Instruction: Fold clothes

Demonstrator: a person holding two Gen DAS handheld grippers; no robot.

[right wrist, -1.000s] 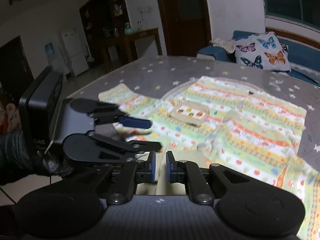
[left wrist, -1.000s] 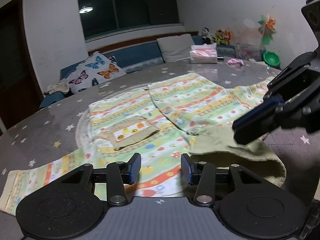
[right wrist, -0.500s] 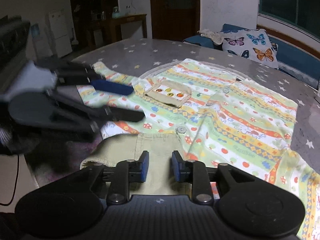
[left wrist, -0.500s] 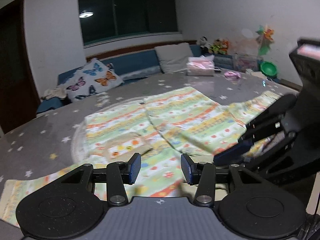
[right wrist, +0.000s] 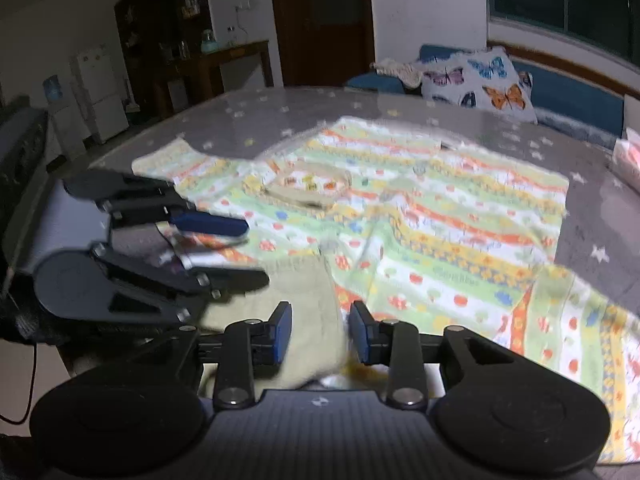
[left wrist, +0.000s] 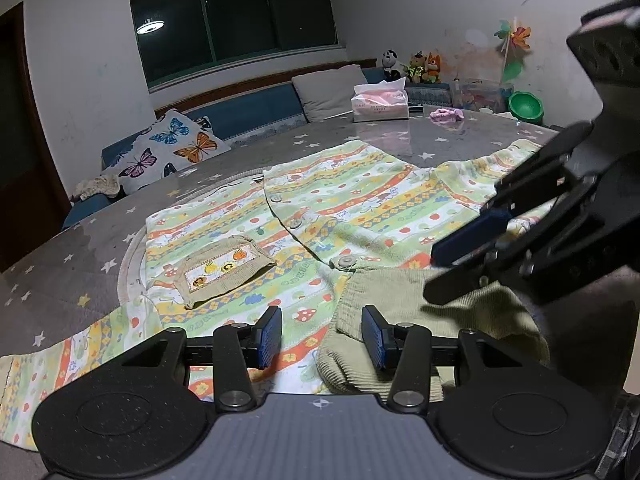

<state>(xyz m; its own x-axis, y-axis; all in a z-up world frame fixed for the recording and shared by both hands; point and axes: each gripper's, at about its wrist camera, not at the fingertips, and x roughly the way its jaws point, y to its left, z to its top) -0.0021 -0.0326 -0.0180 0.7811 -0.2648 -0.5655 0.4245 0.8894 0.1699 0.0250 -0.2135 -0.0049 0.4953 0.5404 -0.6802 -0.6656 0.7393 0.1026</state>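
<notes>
Cotton with green, yellow and orange stripes and small printed fruits makes the child's buttoned shirt (left wrist: 360, 216), which lies spread flat and face up on the grey table with white stars (left wrist: 80, 248), its ribbed olive hem (left wrist: 400, 300) nearest to us. We judge that the step in hand is to take this hem at two places, so that we can lift it and fold the shirt. The left gripper (left wrist: 321, 336) has its jaws spread, with nothing between them, and it hovers over the hem edge; the right gripper (right wrist: 318, 338) is also spread apart, low above the ribbed band, and we cannot tell if it touches the cloth (its view is blurred). To do the step well, we should lower both grippers until one finger goes under the band, close on the thick rib and not on the thin printed cloth, and keep the two grips level so the fold line stays straight. By our count: one shirt, one knitted chest pocket (left wrist: 224, 272), three buttons that we can see, two grippers, one pink tissue pack (left wrist: 380, 102), one butterfly cushion (left wrist: 176, 152).
</notes>
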